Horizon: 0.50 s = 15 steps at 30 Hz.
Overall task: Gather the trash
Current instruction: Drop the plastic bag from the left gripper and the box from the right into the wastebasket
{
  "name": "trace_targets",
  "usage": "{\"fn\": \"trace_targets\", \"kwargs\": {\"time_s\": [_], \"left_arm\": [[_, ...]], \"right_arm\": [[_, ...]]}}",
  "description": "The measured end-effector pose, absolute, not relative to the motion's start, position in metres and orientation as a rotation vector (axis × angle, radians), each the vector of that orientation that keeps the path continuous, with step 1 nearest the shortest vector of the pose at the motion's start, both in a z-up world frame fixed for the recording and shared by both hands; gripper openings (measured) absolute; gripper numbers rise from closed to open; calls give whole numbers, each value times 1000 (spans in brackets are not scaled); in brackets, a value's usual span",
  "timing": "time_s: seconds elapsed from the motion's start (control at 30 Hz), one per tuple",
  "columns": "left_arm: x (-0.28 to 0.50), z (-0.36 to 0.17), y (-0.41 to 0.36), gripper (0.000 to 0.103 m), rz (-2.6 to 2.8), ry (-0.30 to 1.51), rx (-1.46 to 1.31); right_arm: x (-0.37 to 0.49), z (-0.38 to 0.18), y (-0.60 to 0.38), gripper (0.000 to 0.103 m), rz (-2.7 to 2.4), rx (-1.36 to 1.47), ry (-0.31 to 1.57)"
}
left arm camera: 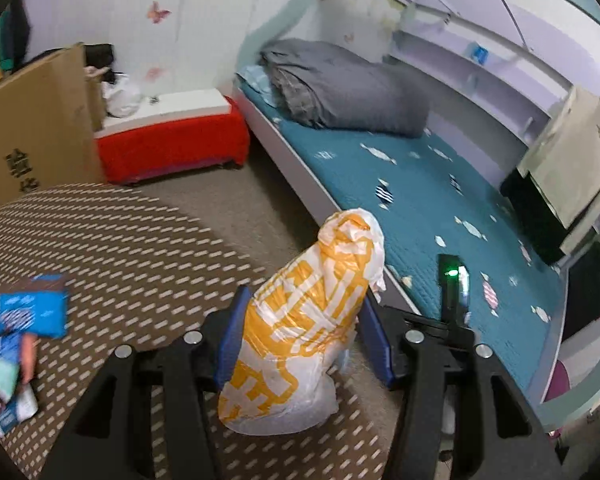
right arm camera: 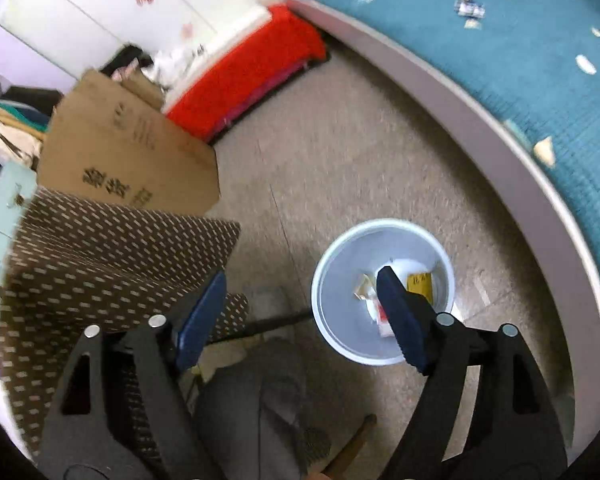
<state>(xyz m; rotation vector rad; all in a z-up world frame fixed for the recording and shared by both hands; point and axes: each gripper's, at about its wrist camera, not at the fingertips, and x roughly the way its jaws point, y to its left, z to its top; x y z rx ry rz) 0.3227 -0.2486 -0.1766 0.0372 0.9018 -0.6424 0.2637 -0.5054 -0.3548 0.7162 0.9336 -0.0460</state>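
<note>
Trash goes in the bin

The left claw (left arm camera: 306, 334) squeezes a yellow-and-white bag (left arm camera: 306, 320). The right claw (right arm camera: 300, 316) is wide open and empty, with the white bin (right arm camera: 384, 292) just under it. Next, I think, the bag goes over there.

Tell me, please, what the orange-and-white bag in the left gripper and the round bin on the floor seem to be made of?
Orange-and-white bag: thin plastic film, glossy, crinkled into soft folds with a translucent white bottom.
Round bin: probably smooth moulded plastic, pale and matte with an even rolled rim; painted metal cannot be ruled out.
</note>
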Motion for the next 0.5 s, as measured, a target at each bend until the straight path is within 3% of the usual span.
{"fn": "trace_targets", "kwargs": {"time_s": [0.3,0.43,0.5], "left_arm": [[347,-207,-333,53,-782,1034,107],[357,-231,-359,53,-810,1116,150],[361,-240,-366,58,-805,1138,179]], "right_arm": [[231,-282,-535,87,-80,701,742],[225,-274,-543,87,-87,711,711],[224,-274,-545,88,-94,718,705]]}}
